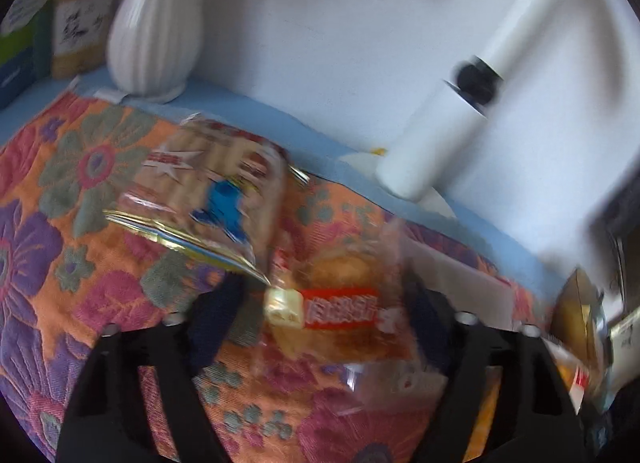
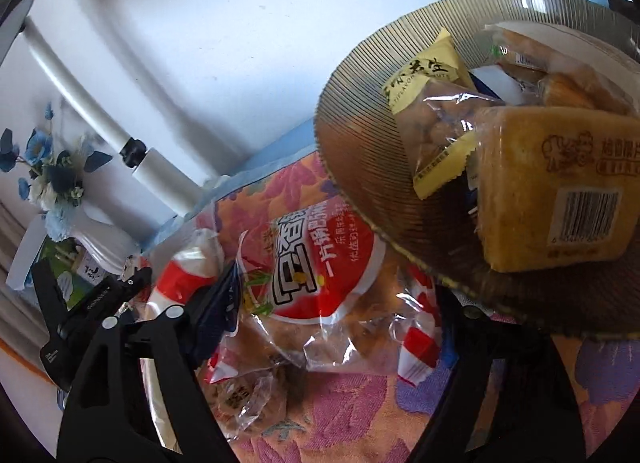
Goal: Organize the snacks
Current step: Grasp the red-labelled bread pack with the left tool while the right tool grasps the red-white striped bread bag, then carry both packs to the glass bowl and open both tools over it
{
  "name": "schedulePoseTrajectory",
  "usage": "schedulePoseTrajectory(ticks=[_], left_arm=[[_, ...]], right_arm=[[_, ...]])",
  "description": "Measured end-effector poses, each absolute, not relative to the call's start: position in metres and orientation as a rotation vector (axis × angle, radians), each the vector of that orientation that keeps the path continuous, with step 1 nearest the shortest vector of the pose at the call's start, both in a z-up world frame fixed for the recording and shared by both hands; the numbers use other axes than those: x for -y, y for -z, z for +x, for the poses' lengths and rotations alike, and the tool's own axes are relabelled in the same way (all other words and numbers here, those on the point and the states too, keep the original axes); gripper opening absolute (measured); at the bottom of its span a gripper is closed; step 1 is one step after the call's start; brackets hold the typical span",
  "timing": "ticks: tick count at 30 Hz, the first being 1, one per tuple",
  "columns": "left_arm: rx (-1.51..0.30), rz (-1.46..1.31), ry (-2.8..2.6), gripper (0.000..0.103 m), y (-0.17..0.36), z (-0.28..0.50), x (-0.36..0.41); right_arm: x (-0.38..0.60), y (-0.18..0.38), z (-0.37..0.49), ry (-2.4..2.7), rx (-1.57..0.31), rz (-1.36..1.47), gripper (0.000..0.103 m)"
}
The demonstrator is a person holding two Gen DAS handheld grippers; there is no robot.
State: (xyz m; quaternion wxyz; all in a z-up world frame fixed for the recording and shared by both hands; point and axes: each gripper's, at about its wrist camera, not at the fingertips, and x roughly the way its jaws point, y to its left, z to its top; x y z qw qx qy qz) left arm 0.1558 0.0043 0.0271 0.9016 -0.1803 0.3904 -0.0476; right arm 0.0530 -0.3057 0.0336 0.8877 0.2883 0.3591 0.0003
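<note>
In the left wrist view, my left gripper (image 1: 320,295) is open, its fingers on either side of a clear-wrapped bun with a red label (image 1: 340,303) lying on the floral cloth (image 1: 80,271). A bigger snack bag with a blue figure (image 1: 208,191) lies just beyond. In the right wrist view, my right gripper (image 2: 332,303) stands wide around a red-and-white snack bag (image 2: 304,275); I cannot tell if the fingers touch it. A ribbed amber glass plate (image 2: 360,135) at the right holds a yellow-edged packet (image 2: 432,123) and a wrapped cake (image 2: 552,183).
A white ribbed vase (image 1: 156,23) stands at the back left beside boxes (image 1: 80,31). A white lamp arm with a black joint (image 1: 452,119) leans against the white wall. The left gripper body (image 2: 80,315) shows at the left of the right wrist view. Another small wrapped snack (image 2: 248,395) lies below the bag.
</note>
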Motion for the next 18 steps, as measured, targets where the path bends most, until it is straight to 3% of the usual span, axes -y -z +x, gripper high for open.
schedulePoseTrajectory(ticks=[4,18], left_arm=[[-0.804,-0.341,0.130,0.053,-0.032,0.145,-0.002],[-0.704,-0.177,0.108,0.053,-0.076,0.046,0.003]], right_arm=[[0.309,-0.040,0.035,-0.033,-0.719,0.620,0.071],[0.320,-0.085,-0.053,-0.163,-0.567,0.685,0.071]])
